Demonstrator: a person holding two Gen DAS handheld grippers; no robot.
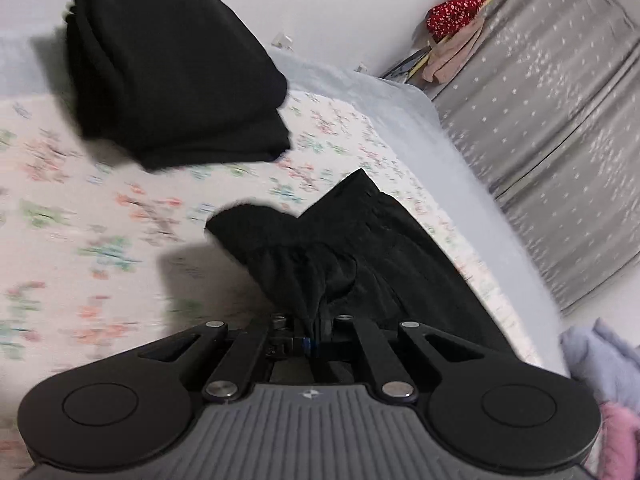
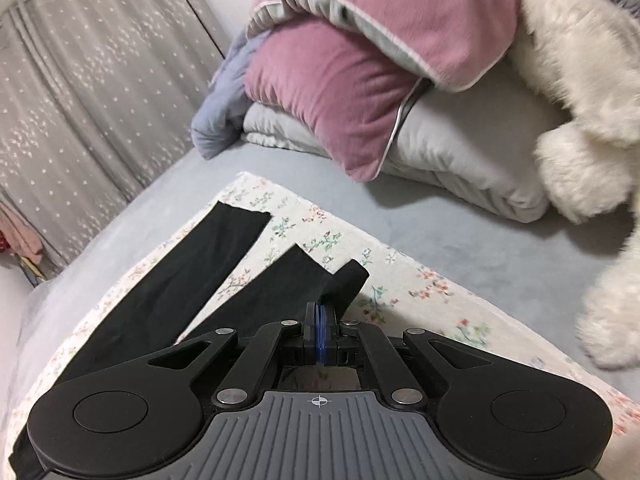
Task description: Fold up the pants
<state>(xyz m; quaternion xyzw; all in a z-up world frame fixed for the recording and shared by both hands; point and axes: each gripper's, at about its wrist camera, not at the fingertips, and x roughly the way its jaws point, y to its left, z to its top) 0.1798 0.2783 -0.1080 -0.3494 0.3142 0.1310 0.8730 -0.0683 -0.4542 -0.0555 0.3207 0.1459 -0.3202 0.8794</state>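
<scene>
Black pants lie spread on a floral cloth on the bed. In the left wrist view my left gripper is shut on the gathered waistband, which bunches up just ahead of the fingers. In the right wrist view both legs of the pants stretch away to the left. My right gripper is shut on the hem of the nearer leg, and a corner of that hem flips up to the right of the jaws.
A folded black garment sits on the floral cloth beyond the waistband. Pink pillows, a grey folded quilt and a white plush toy crowd the bed's far end. A grey starred curtain hangs beside the bed.
</scene>
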